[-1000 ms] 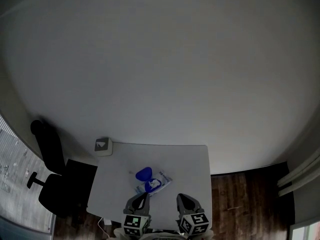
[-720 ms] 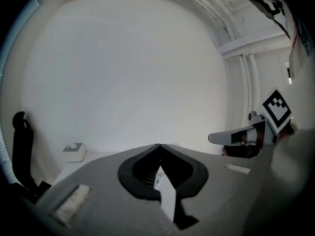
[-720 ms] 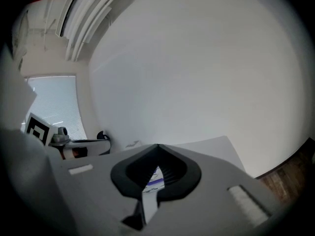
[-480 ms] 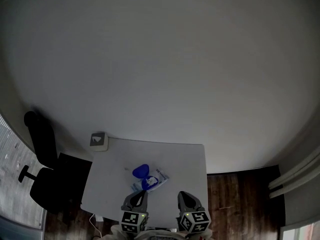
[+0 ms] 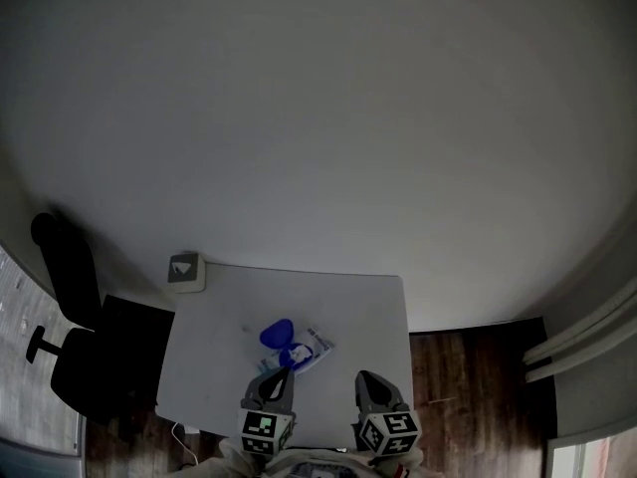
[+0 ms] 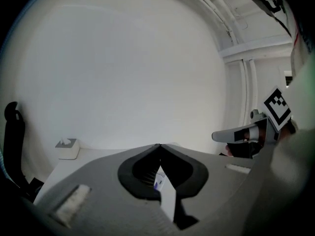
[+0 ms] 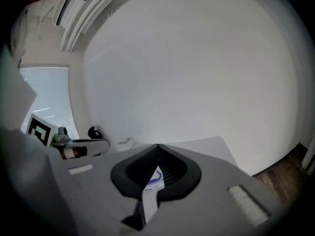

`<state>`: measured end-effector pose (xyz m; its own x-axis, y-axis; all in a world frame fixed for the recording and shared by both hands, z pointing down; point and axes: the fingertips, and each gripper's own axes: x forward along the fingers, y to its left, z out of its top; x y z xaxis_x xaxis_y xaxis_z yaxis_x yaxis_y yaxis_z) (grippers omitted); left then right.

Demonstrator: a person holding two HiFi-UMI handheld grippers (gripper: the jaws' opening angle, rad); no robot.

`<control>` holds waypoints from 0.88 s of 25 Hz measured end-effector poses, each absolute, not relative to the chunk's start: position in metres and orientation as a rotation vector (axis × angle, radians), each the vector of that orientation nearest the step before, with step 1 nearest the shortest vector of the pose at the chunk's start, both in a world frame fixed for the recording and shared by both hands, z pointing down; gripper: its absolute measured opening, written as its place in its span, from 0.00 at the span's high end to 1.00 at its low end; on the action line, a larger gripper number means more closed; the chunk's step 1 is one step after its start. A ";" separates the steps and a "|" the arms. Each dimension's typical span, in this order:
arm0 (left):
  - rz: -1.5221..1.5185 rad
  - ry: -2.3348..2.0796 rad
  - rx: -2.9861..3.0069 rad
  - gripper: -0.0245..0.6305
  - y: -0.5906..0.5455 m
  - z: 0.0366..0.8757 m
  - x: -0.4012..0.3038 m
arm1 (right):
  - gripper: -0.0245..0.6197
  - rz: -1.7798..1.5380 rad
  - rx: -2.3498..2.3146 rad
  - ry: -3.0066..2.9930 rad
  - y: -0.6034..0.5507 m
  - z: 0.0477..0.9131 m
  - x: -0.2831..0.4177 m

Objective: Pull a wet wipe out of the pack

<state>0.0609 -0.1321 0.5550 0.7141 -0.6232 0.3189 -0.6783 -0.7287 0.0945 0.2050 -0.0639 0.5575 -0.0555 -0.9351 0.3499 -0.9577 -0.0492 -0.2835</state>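
On the white table, near its front edge, the wipe pack lies with its blue lid flipped open. We hold our left gripper just beside it and our right gripper nearby, both with jaws pressed together.

Blue-and-white wipe pack, lid open, flat on table
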 end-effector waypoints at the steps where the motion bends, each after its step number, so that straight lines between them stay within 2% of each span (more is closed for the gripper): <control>1: 0.396 -1.035 2.715 0.96 -0.133 0.556 0.059 | 0.95 0.720 2.131 -2.119 -0.065 0.560 0.203; 12: 0.439 -0.940 2.667 0.96 -0.134 0.583 0.024 | 0.95 0.774 2.159 -1.980 -0.064 0.581 0.179; 22: 0.443 -0.982 2.628 0.96 -0.148 0.587 0.025 | 0.95 0.728 2.028 -2.040 -0.095 0.583 0.176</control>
